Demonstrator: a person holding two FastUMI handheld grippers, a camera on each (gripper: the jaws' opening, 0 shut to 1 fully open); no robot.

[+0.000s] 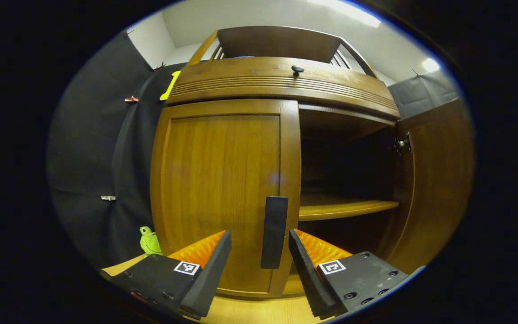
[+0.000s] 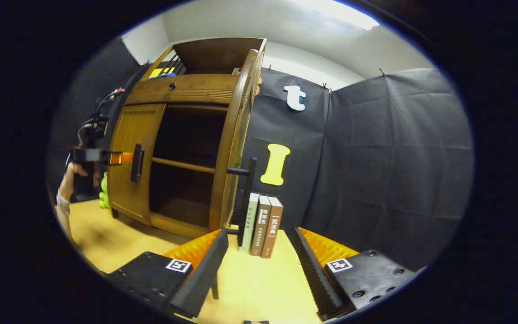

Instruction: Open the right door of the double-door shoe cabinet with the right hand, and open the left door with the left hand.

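The wooden shoe cabinet (image 1: pixel 281 81) fills the left gripper view. Its left door (image 1: pixel 223 189) is shut and carries a dark upright handle (image 1: pixel 274 231). My left gripper (image 1: pixel 259 237) is open, with that handle standing in the gap between its fingers; neither finger presses on it. The right door (image 1: pixel 434 180) is swung wide open. In the right gripper view this door (image 2: pixel 234 148) is edge-on with its handle (image 2: pixel 247 198) sticking out. My right gripper (image 2: pixel 256 256) is open and holds nothing, just short of that handle. The left gripper (image 2: pixel 106 157) is at the left door's handle (image 2: pixel 137 163).
Inside the cabinet are a bare shelf (image 1: pixel 344 207) and a dark space below it. A green toy (image 1: pixel 150 241) sits left of the cabinet. Three books (image 2: pixel 263 225) stand against the cloth wall behind the open door. A hand (image 2: pixel 68 180) holds the left gripper. The floor (image 2: pixel 250 288) is light wood.
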